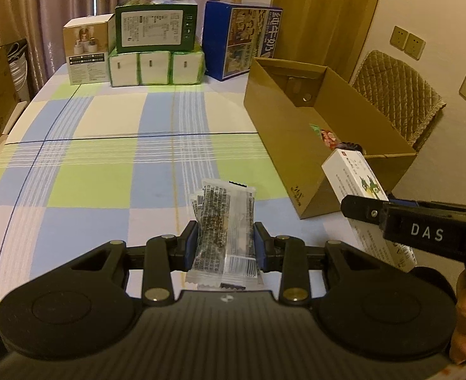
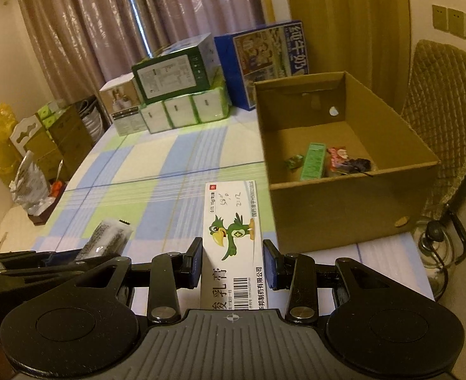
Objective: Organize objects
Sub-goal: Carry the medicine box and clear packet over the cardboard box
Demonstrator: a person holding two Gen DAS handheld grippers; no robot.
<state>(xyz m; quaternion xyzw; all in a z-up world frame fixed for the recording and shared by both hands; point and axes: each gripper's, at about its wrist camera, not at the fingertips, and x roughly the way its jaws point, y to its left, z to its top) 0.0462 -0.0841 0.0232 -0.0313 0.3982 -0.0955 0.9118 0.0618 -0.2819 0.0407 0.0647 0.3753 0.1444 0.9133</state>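
1. Your left gripper (image 1: 225, 242) is clamped on a bundle of clear snack packets (image 1: 223, 221), raised above the checked tablecloth (image 1: 106, 158).
2. Your right gripper (image 2: 232, 261) grips a white ointment box (image 2: 233, 231), level and pointing ahead.
3. The cardboard box (image 2: 343, 202) sits at one o'clock of it, already holding a few small items (image 2: 324, 160).
4. Both held pieces remain undelivered, by my reading.

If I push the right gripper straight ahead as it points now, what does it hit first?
Probably the cardboard box: its near wall lies just ahead and slightly right of the right gripper, which holds the white ointment box. Depth is unclear; it might narrowly pass left.
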